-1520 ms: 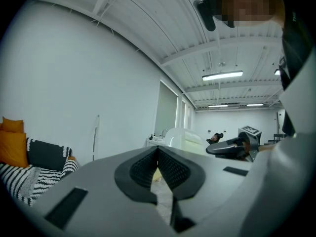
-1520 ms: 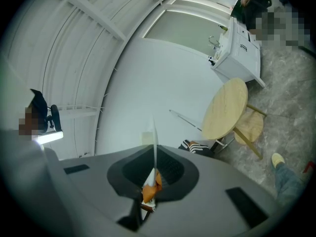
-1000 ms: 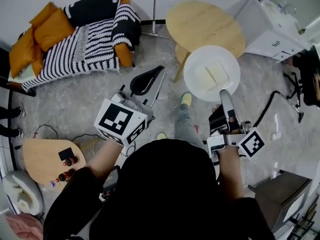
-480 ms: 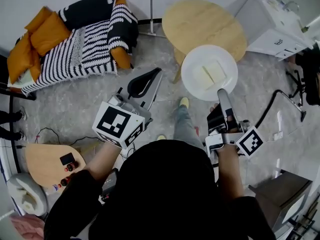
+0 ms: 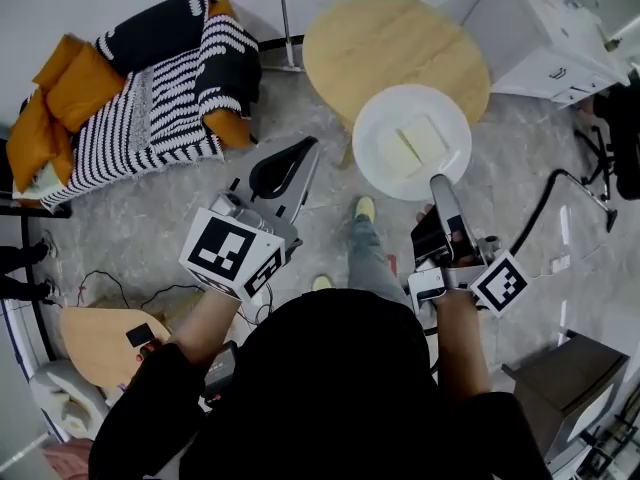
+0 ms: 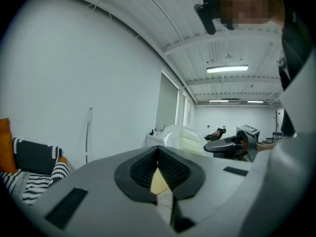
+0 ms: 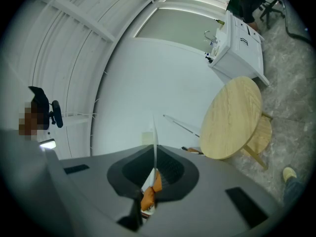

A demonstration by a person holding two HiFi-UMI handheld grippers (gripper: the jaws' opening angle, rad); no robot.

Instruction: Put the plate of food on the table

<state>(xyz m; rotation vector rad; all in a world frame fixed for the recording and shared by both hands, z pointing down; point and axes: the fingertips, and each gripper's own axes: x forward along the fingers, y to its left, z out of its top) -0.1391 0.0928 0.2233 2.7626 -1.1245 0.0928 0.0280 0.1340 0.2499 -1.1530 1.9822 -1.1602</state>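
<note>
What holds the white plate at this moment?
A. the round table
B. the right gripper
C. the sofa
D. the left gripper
B: the right gripper has its jaws shut on the rim of the plate, which is not yet set on the table.

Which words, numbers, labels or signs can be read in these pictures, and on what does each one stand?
No words or numbers can be read.
On the cube of the left gripper: black-and-white square markers, no letters.
On the cube of the right gripper: the same.
On the plate: nothing, plain white.
On the white cabinet: a dark mark, too small to read.
</note>
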